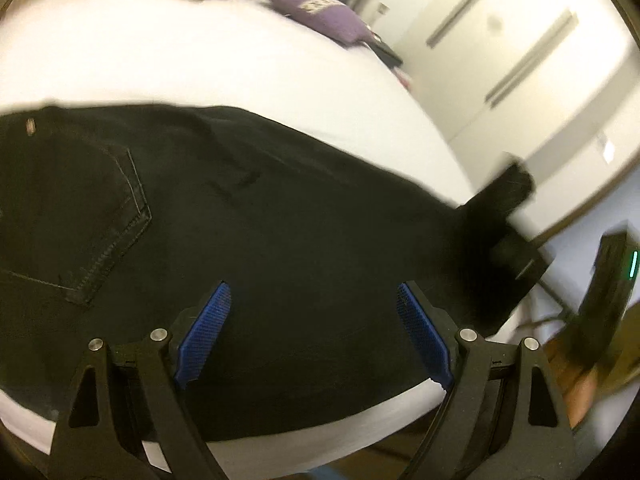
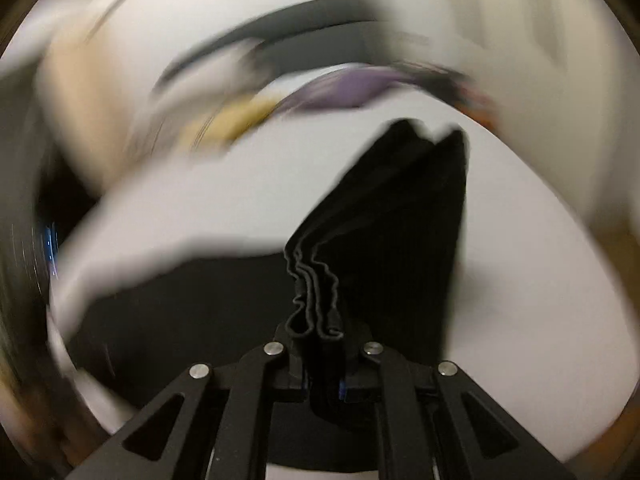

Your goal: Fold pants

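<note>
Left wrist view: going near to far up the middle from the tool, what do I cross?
Left tool → black pants → white bed sheet → purple cloth

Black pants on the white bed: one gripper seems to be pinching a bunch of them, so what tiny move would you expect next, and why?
Probably the right gripper carries the leg ends toward the waist. It is shut on several bunched layers of the black pants, which lie flat on the white bed, back pocket up. The left gripper hangs open above them, gripping nothing.
</note>
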Motion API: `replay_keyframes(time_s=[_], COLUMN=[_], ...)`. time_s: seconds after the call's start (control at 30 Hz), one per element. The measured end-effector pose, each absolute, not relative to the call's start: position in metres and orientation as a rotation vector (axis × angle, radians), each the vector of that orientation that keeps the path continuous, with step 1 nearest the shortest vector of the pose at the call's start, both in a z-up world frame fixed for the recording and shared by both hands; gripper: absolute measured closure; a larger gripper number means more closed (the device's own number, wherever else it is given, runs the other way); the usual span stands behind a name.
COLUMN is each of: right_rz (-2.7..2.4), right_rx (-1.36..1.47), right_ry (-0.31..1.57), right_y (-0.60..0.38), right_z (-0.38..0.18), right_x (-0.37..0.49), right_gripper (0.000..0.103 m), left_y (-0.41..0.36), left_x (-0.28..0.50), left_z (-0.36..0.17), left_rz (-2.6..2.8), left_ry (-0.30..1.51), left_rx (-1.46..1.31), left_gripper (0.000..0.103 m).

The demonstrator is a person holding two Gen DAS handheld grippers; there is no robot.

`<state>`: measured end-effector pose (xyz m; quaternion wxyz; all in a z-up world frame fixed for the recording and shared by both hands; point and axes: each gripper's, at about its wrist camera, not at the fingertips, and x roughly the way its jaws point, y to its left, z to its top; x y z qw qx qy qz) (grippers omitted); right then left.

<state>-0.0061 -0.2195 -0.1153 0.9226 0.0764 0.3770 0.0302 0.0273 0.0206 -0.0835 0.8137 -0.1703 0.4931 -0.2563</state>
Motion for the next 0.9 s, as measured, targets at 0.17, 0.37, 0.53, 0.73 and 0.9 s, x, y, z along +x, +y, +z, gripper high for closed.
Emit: replay_keyframes(time_s=[0.17,0.37,0.53,0.73,0.9], right_rz=[0.126,0.1,0.094,0.102,0.102], right_rx=[0.076,0.027,-0.072,-0.104,-0.101], right_ry=[0.876,0.848,0.799,0.758,0.746], right_y=[-0.169,-0.171,-0.154,-0.143,-0.143], right_z=[-0.149,-0.147,-0.143,-0.142,-0.139], right_x=[-0.002,-0.013,-0.025,-0.038,-0.04], right_gripper=[0.093,0.093,0.093,0.093,0.093], left_y=[0.024,-0.008,-0.047,-0.068,-0.075], left_x=[0.045,0.079,0.095,0.107,0.1], left_z=[-0.089,-0.103,-0.109,-0.113,-0.114], left_rz=[-0.63,-0.711,-0.738,-0.773,-0.807], left_ry=[1.1,1.213,1.283,1.312,1.353], left_rx=[-0.527,-0.632,-0.565,-0.569,-0.535], left_gripper=[0.011,0.008,0.008,0.023,0.083])
